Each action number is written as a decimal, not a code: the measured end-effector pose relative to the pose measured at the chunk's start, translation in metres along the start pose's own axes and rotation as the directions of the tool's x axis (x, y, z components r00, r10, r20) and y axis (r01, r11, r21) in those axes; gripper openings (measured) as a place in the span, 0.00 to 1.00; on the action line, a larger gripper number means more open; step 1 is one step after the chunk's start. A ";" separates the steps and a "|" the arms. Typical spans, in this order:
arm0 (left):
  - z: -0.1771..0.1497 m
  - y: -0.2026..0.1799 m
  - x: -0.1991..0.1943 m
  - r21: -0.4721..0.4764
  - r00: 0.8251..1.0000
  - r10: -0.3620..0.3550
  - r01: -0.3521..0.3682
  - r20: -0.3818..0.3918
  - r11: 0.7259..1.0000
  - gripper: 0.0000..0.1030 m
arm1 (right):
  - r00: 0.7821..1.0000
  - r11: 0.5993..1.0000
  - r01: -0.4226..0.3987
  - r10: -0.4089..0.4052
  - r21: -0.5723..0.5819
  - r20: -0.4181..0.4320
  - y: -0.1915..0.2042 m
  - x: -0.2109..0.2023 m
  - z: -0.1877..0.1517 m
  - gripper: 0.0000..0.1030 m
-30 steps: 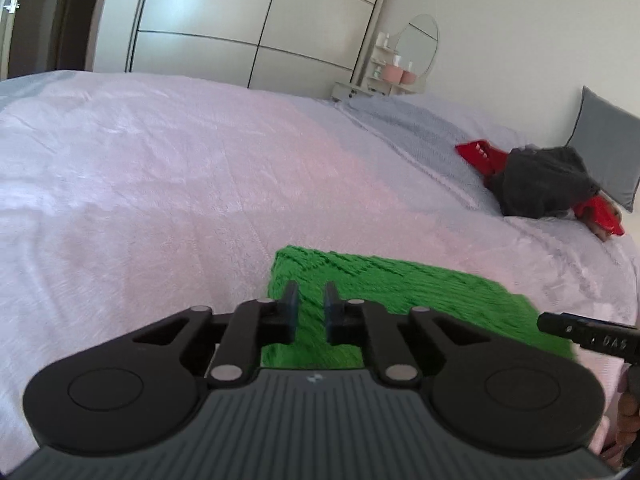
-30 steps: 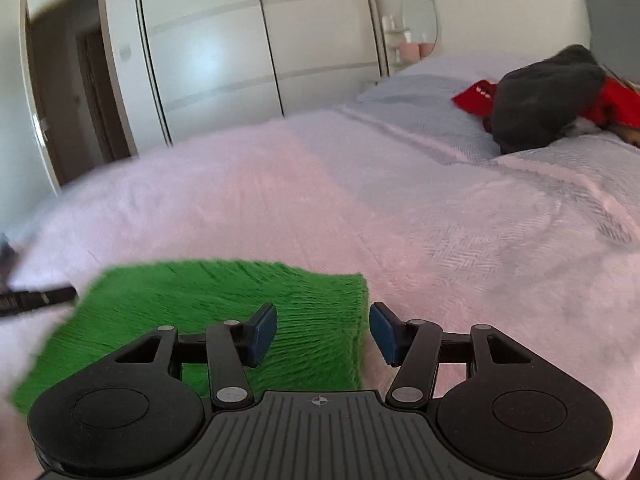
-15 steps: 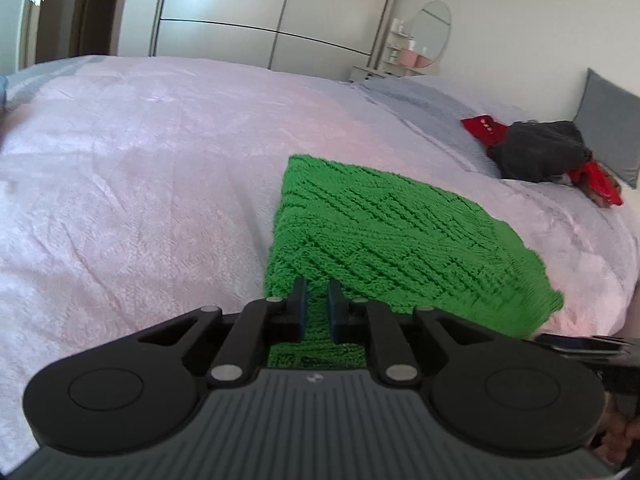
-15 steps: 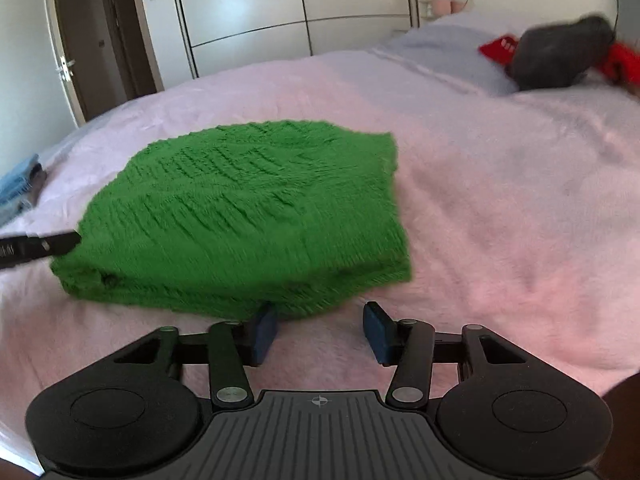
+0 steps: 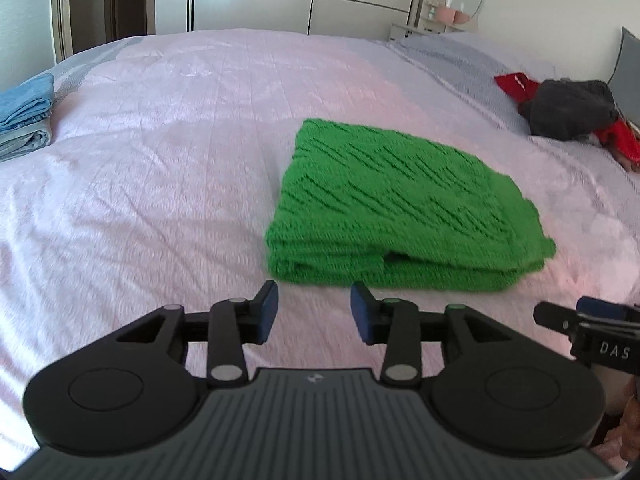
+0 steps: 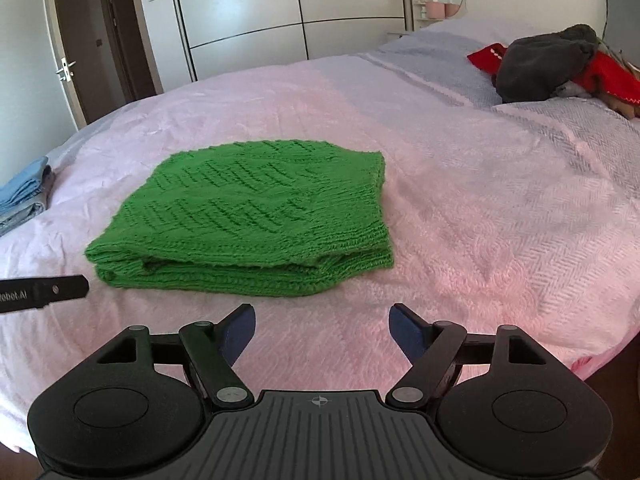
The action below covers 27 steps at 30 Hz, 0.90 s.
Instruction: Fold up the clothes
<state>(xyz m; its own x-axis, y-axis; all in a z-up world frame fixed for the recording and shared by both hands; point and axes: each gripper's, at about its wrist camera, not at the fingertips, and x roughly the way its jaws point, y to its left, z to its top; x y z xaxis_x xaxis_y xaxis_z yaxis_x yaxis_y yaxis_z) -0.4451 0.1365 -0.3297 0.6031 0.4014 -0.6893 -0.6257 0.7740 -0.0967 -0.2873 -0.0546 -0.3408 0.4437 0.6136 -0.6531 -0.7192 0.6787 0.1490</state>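
Observation:
A green knitted sweater (image 5: 396, 208) (image 6: 256, 208) lies folded into a thick rectangle on the pink bedspread (image 5: 160, 160) (image 6: 500, 200). My left gripper (image 5: 314, 312) is open, just short of the sweater's near edge, with nothing between its blue pads. My right gripper (image 6: 322, 330) is open wide, a little back from the sweater's near edge, also holding nothing. The right gripper's tip (image 5: 576, 320) shows at the right of the left wrist view. The left gripper's tip (image 6: 44, 292) shows at the left of the right wrist view.
Folded blue clothes (image 5: 24, 116) (image 6: 24, 196) are stacked at the bed's left edge. A heap of dark grey and red garments (image 5: 572, 110) (image 6: 552, 64) lies on the grey pillows at the far right. Wardrobe doors (image 6: 280, 8) and a door (image 5: 66, 12) stand behind the bed.
The left gripper went from shut on the sweater's edge to open. Both grippers drew back from the sweater, which now lies free on the bed. The right gripper opened wider.

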 end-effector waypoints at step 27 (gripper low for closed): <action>-0.020 -0.023 -0.048 0.086 1.000 0.019 -0.019 0.001 0.996 0.51 | 1.000 1.000 0.015 -0.015 -0.022 -0.011 0.023 -0.039 -0.016 0.75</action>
<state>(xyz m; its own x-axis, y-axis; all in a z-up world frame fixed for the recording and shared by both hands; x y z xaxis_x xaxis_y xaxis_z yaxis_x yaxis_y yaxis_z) -0.4696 0.0893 -0.3091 0.5913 0.4166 -0.6906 -0.5921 0.8056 -0.0210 -0.3298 -0.0689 -0.3238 0.4488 0.5985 -0.6636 -0.7239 0.6789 0.1227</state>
